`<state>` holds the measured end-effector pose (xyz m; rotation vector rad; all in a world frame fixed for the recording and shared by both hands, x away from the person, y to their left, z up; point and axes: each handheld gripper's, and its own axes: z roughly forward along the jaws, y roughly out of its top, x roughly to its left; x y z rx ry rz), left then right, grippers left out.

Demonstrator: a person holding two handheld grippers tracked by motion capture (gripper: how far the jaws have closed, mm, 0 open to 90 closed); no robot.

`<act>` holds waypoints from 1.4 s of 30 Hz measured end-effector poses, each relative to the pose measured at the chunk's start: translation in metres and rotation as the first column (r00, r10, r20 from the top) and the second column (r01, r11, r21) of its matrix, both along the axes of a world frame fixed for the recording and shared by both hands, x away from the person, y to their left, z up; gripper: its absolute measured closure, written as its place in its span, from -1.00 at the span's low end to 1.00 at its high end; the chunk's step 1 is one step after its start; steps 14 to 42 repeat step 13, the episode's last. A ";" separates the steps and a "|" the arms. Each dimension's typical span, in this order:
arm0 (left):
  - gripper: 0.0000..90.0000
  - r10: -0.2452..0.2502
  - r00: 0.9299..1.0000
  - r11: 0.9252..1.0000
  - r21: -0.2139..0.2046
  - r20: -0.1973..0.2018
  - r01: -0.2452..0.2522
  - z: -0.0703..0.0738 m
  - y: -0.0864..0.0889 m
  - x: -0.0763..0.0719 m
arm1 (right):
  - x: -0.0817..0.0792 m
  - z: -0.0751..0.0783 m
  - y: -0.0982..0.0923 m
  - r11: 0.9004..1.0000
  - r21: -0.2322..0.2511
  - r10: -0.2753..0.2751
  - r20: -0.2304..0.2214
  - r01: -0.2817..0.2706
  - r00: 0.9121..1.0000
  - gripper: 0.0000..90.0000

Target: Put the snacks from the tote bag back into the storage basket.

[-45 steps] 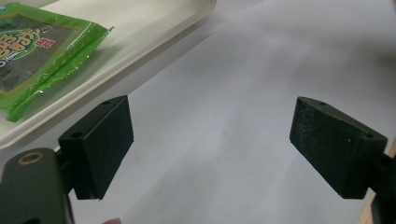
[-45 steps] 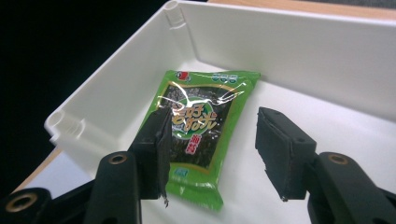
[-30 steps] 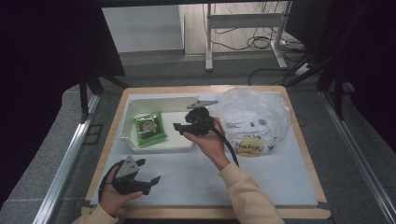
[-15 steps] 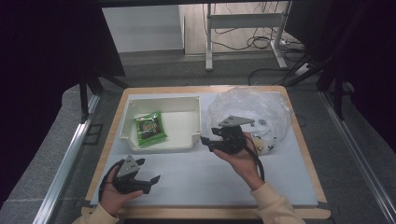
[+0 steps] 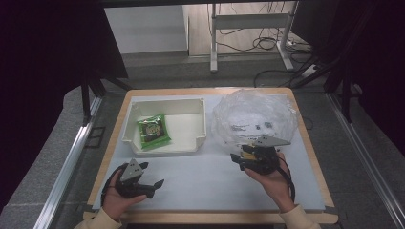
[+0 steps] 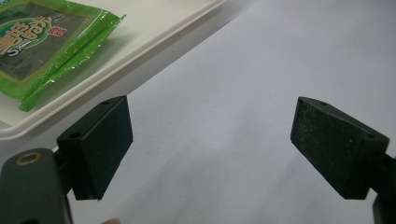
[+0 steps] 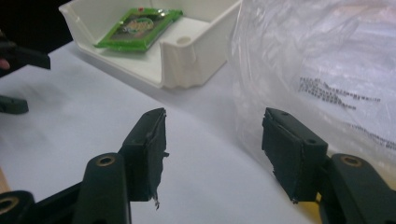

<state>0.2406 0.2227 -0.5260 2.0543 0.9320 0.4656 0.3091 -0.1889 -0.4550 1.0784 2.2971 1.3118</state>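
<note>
A green snack packet [image 5: 154, 131] lies flat in the left part of a white tray [image 5: 191, 143] at the back left of the white mat. A crumpled clear plastic bag [image 5: 255, 117] sits to the tray's right. My right gripper [image 5: 236, 160] is open and empty at the bag's front edge, pointing left. In the right gripper view, the right gripper [image 7: 212, 149] has the bag [image 7: 322, 60] at its right and the tray [image 7: 187, 60] with the packet [image 7: 140, 25] ahead. My left gripper [image 5: 151, 173] rests open near the front left. In its own view, the left gripper [image 6: 210, 140] frames bare mat beside the packet [image 6: 42, 42].
The mat [image 5: 205, 183] lies on a wooden board with a raised rim [image 5: 313, 157]. Small dark and yellow items show faintly inside the bag, one just by my right gripper. Bare mat stretches between the two hands. A table frame and cables stand beyond the far edge.
My right gripper has moved from the tray's front right across to the bag's front edge and slightly down, still open. The left gripper has kept still.
</note>
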 end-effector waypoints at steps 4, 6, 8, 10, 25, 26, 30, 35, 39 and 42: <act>-0.71 0.000 1.000 1.000 -0.001 0.002 0.000 0.000 0.000 0.000 | 0.000 -0.006 0.000 1.000 -0.016 0.004 -0.006 -0.004 1.000 -0.10; -0.71 0.001 1.000 1.000 -0.004 -0.001 -0.001 0.000 0.000 0.000 | 0.000 -0.006 0.001 1.000 -0.012 0.004 -0.006 -0.004 1.000 -0.10; -0.71 0.001 1.000 1.000 -0.005 0.001 -0.001 0.000 0.001 0.000 | 0.000 -0.006 0.002 1.000 -0.019 0.008 -0.004 -0.008 1.000 -0.11; -0.71 -0.001 1.000 1.000 -0.005 0.002 0.001 0.000 0.001 0.000 | 0.000 -0.006 0.003 1.000 -0.023 0.009 -0.001 -0.009 1.000 -0.11; -0.71 -0.002 1.000 1.000 -0.008 0.001 0.002 0.000 0.001 0.000 | -0.002 -0.006 0.005 1.000 -0.024 0.015 0.006 -0.015 1.000 -0.11; -0.71 -0.002 1.000 1.000 -0.008 0.001 0.002 0.000 0.001 0.000 | -0.002 -0.006 0.005 1.000 -0.024 0.015 0.006 -0.015 1.000 -0.11; -0.71 -0.002 1.000 1.000 -0.008 0.001 0.002 0.000 0.001 0.000 | -0.002 -0.006 0.005 1.000 -0.024 0.015 0.006 -0.015 1.000 -0.11; -0.71 -0.002 1.000 1.000 -0.008 0.001 0.002 0.000 0.001 0.000 | -0.002 -0.006 0.005 1.000 -0.024 0.015 0.006 -0.015 1.000 -0.11; -0.71 -0.002 1.000 1.000 -0.008 0.001 0.002 0.000 0.001 0.000 | -0.002 -0.006 0.005 1.000 -0.024 0.015 0.006 -0.015 1.000 -0.11; -0.71 -0.002 1.000 1.000 -0.008 0.001 0.002 0.000 0.001 0.000 | -0.002 -0.006 0.005 1.000 -0.024 0.015 0.006 -0.015 1.000 -0.11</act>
